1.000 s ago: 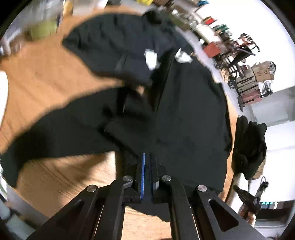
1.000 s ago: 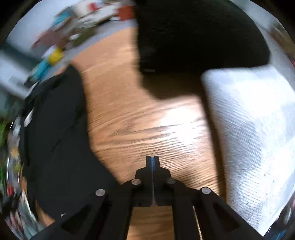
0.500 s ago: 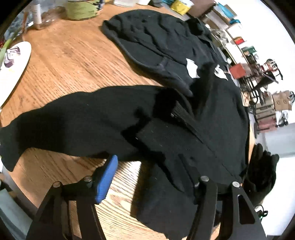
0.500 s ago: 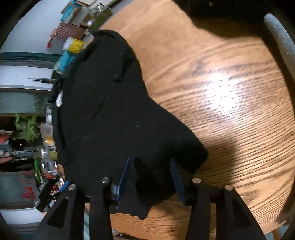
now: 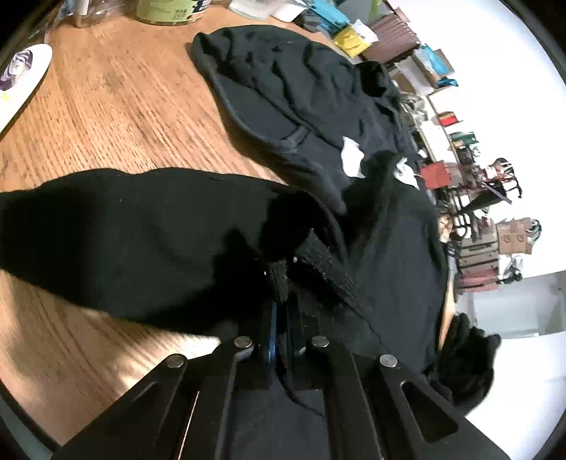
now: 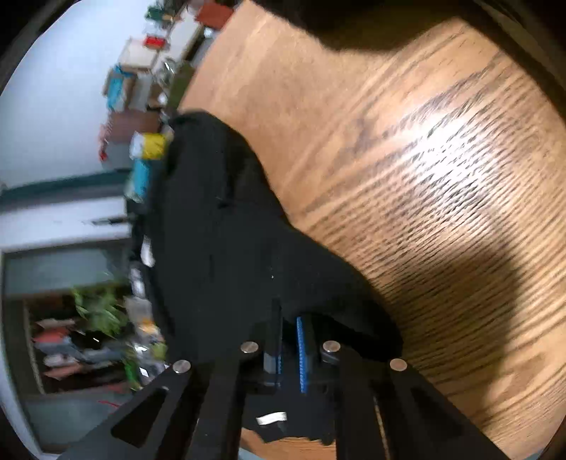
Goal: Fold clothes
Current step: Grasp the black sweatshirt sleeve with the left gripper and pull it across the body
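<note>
A black garment (image 5: 141,240) lies spread on the wooden table (image 5: 106,116), one sleeve stretching left. My left gripper (image 5: 281,297) is shut on its ribbed hem (image 5: 329,269), which bunches up between the fingers. In the right wrist view the same black garment (image 6: 219,230) runs from the frame's bottom towards the upper left. My right gripper (image 6: 290,318) has its jaws closing on an edge of this cloth, and the blue pads squeeze a fold between them. A second black garment (image 5: 290,88) with white tags (image 5: 352,155) lies crumpled behind the first.
A green jar (image 5: 169,10) and a white disc (image 5: 21,74) sit at the table's far left. Black gloves (image 5: 467,357) hang off the right edge. Bare wood (image 6: 424,177) shows right of the cloth. Cluttered shelves stand beyond the table.
Both grippers stood shut and empty, opened over the garment while sinking towards it, and have now closed on its cloth. Both wrists rolled.
</note>
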A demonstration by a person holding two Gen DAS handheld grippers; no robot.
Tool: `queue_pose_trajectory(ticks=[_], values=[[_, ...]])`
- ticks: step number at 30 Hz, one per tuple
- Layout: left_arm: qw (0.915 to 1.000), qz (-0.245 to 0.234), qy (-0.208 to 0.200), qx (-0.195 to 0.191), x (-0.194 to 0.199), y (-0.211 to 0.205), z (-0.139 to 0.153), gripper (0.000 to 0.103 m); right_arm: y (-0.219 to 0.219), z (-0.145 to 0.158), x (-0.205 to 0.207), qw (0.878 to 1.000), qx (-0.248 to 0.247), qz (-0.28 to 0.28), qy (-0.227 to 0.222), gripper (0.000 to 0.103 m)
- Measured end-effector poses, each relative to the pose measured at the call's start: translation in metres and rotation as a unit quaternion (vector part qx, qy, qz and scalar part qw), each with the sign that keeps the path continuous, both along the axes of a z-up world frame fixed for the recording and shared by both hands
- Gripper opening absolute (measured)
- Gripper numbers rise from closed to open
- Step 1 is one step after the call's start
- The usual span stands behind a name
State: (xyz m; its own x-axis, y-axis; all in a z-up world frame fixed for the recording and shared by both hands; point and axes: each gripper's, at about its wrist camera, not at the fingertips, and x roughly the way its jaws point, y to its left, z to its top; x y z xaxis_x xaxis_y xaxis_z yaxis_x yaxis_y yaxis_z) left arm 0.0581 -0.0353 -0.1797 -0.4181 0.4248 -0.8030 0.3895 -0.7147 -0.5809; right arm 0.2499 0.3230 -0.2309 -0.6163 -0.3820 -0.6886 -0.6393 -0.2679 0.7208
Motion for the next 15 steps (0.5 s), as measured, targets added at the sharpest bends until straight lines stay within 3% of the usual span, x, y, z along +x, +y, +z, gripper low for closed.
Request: queue_pose_trajectory(ticks=[3,6,10,13,15], values=[[0.9988,-0.032,0.018,0.033,0.016,0.007,0.017,0.004,0.024,0.022,0.006,0.999,0.024,-0.032,0.028,0.007],[0.9959,-0.085,0.014,0.028,0.027,0.027,0.022,0.004,0.032,0.014,0.011,0.999,0.032,-0.038,-0.002,0.007],[0.9928,-0.114,-0.038,-0.007,0.036,0.049,-0.009,0.004,0.045,-0.002,0.018,0.996,0.047,-0.050,-0.055,0.009],[0.9913,-0.113,-0.060,-0.030,0.041,0.055,-0.028,0.004,0.045,-0.012,0.019,0.993,0.056,-0.043,-0.098,0.025],[0.9898,-0.123,-0.053,-0.048,0.040,0.058,-0.024,0.005,0.048,-0.002,0.024,0.990,0.080,-0.032,-0.109,0.044]])
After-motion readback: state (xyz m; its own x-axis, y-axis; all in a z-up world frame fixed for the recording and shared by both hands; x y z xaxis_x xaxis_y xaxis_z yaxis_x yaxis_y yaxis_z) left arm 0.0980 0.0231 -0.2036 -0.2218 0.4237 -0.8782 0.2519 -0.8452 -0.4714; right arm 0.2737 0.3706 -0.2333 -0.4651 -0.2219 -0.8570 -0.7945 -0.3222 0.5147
